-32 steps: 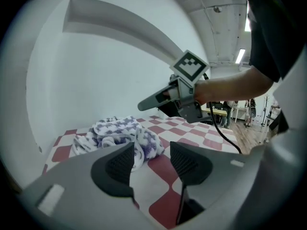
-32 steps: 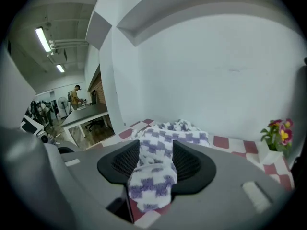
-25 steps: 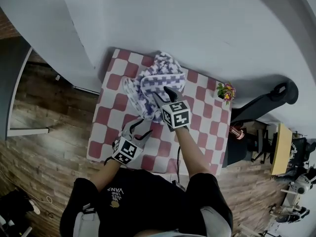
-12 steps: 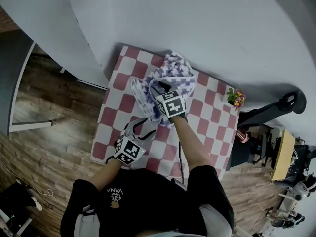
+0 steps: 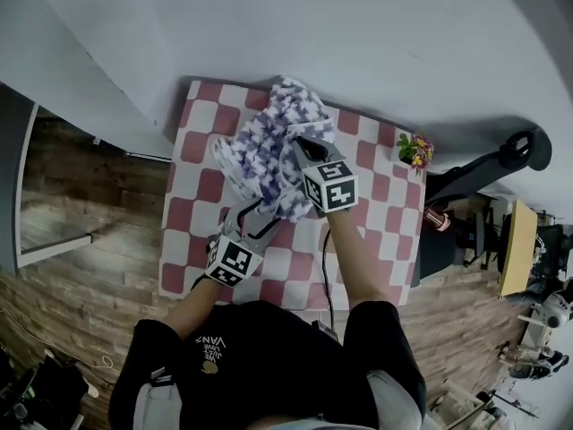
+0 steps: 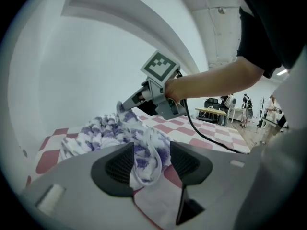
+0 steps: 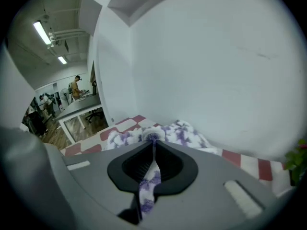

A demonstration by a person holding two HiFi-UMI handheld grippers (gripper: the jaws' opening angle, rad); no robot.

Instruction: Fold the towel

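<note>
The towel (image 5: 269, 150) lies bunched in a purple-and-white heap at the upper middle of the head view. It sits on the upper half of the red-and-white checked surface (image 5: 192, 240), close under the wall. It is crumpled rather than flat, so to my eye the two tools are taking hold of its cloth to lift and spread it before any fold can be made. The right gripper (image 5: 300, 146) reaches into the heap from the lower right. Its jaws have just been closing and now stand nearly together, pinching a thin strip of towel that runs between the pads and hangs down toward its camera. The left gripper (image 5: 260, 211) sits at the heap's lower edge with its jaws wide apart. A loose loop of towel droops between them, but the pads do not press on it.
</note>
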